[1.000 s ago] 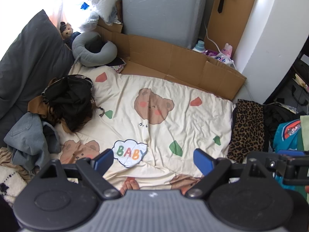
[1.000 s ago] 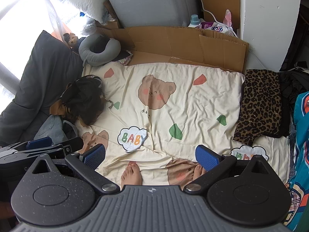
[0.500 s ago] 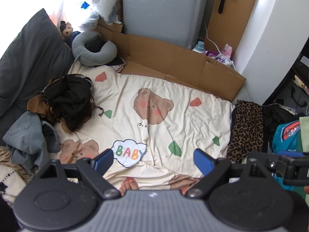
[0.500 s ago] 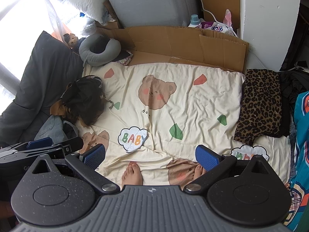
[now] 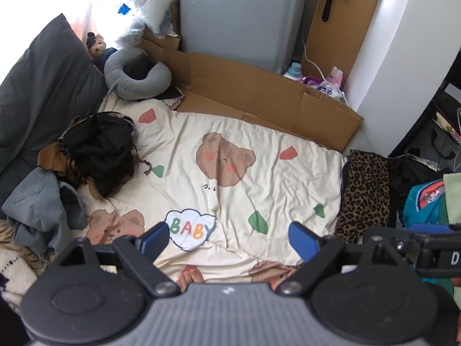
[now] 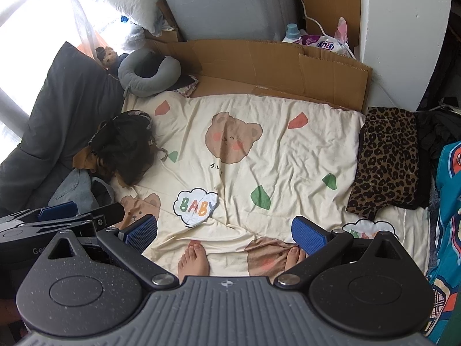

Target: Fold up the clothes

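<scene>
Hovering wide apart, both hand-held grippers, left (image 5: 229, 238) and right (image 6: 226, 233), empty

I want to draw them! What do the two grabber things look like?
Each one is black and chunky. The left gripper and right gripper both have two round black discs, a ribbed grey middle, silver bolts, and two arms ending in blue fingers with a bumpy grid.
</scene>
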`<state>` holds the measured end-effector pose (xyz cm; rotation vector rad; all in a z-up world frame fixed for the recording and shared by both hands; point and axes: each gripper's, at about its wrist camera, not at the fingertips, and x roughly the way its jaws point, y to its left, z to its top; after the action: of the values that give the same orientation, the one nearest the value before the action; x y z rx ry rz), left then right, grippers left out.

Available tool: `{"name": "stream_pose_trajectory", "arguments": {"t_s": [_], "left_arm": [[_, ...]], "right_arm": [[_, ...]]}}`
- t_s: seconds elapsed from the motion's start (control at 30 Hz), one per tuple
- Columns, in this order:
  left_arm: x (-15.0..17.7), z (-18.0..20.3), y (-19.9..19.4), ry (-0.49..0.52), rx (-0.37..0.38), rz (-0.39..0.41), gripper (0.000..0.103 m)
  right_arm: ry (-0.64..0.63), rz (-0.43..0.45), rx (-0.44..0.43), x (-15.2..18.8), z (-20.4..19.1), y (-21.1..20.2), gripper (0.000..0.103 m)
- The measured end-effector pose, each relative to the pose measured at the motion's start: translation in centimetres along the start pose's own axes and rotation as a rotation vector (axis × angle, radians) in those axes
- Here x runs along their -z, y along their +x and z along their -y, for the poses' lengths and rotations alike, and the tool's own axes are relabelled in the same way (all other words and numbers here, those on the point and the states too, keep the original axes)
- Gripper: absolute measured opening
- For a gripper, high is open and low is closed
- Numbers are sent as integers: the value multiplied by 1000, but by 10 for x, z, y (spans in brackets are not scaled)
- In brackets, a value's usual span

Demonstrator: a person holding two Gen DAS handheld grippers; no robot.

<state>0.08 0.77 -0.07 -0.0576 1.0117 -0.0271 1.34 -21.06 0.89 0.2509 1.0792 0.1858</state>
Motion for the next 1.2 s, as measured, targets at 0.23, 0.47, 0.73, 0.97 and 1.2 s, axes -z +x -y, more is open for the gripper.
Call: {"name": "stream_pose_trajectory", "arguments": {"t_s": [0.23,0.47,0.73,0.97,1.2], "left_arm": [[-3,-4,3,-1,15,-21,94],[-5,-7,4,9,38,-36,96],[-12,-18,6,4,14,-34,99],[-26,-37,15,-19,17,-50,100],[-33,-49,21,-31,18,-57,100]], "right_arm": [[-10,-14,13,-4,2,2,102],[-1,-16,24,-8,5,3,102],[21,-20,28,-14,11,5,102],[26,-40,48,-21,15,10,102],[21,-34,72,-32,13,16,102]]}}
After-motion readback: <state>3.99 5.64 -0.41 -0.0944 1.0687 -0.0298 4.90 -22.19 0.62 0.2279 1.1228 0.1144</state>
